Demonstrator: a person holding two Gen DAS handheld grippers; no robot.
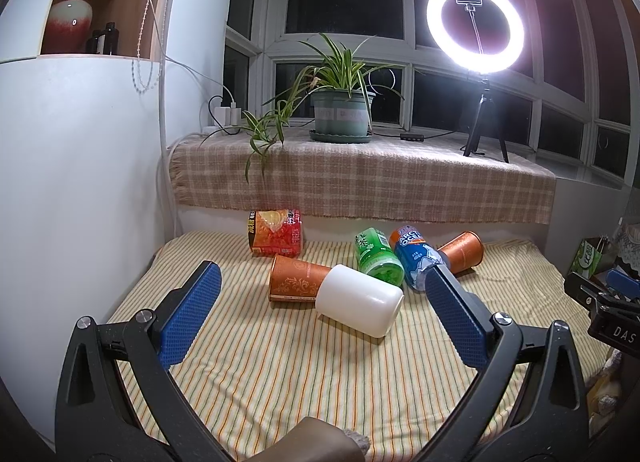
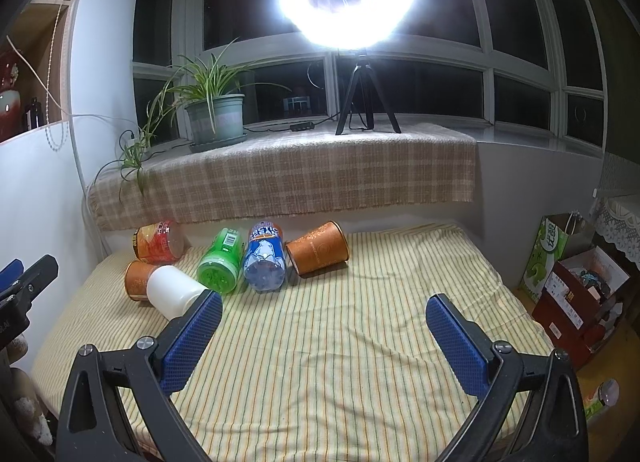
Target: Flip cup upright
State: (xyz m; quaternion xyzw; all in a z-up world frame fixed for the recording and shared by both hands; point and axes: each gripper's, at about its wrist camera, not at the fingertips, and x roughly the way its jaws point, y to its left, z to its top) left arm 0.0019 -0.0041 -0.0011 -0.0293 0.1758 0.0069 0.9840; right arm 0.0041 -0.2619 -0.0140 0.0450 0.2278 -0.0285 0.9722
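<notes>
A white cup [image 1: 359,299] lies on its side on the striped cloth [image 1: 304,382], its closed end toward me. It also shows in the right wrist view [image 2: 172,291]. An orange paper cup [image 1: 297,279] lies on its side right behind it, touching it; it also shows at the left in the right wrist view [image 2: 137,280]. A second orange cup [image 1: 462,252] [image 2: 318,248] lies on its side further right. My left gripper [image 1: 322,288] is open and empty, just short of the white cup. My right gripper [image 2: 324,316] is open and empty over bare cloth, right of the white cup.
A green bottle [image 1: 378,256], a blue bottle [image 1: 416,258] and a red snack tub [image 1: 276,236] lie at the back of the cloth. A checked ledge [image 1: 360,178] carries a potted plant [image 1: 342,110] and a ring light [image 1: 476,24]. Boxes [image 2: 576,290] stand on the right.
</notes>
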